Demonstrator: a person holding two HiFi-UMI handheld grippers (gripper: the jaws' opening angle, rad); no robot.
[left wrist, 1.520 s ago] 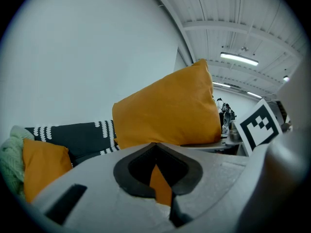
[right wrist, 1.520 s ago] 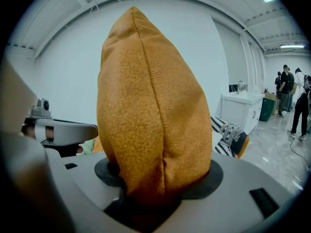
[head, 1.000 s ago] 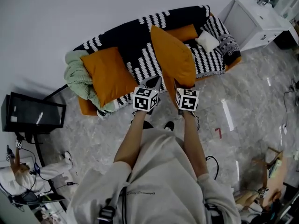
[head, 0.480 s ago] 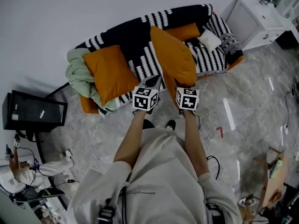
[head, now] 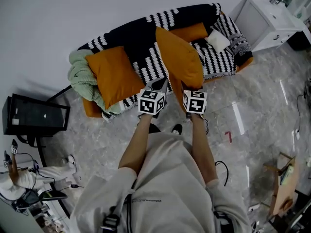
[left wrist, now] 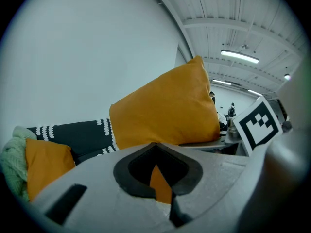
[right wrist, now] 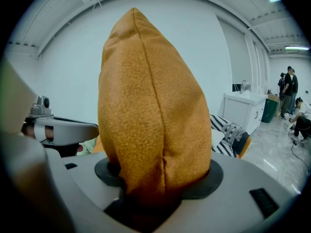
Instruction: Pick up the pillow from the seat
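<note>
1 orange pillow [head: 180,57], held upright near the striped sofa [head: 146,30], lower edge clamped by 2 grippers: left gripper [head: 162,85] on a corner, right gripper [head: 186,88] on the seam.

The head view is lit softly and evenly, but it is a bit dim and grey. White streaks of glare are seen on the shiny floor [head: 252,115]. A faint shadow is seen low on the wall [head: 73,18], at the left. Both gripper views are round, with black corners, and straight lines are bent near the edges. Bright light is given by long lamps [left wrist: 239,56] on the ceiling. The pillow [right wrist: 150,106] is shown sharp, while what is closest to the lens is blurred.
</note>
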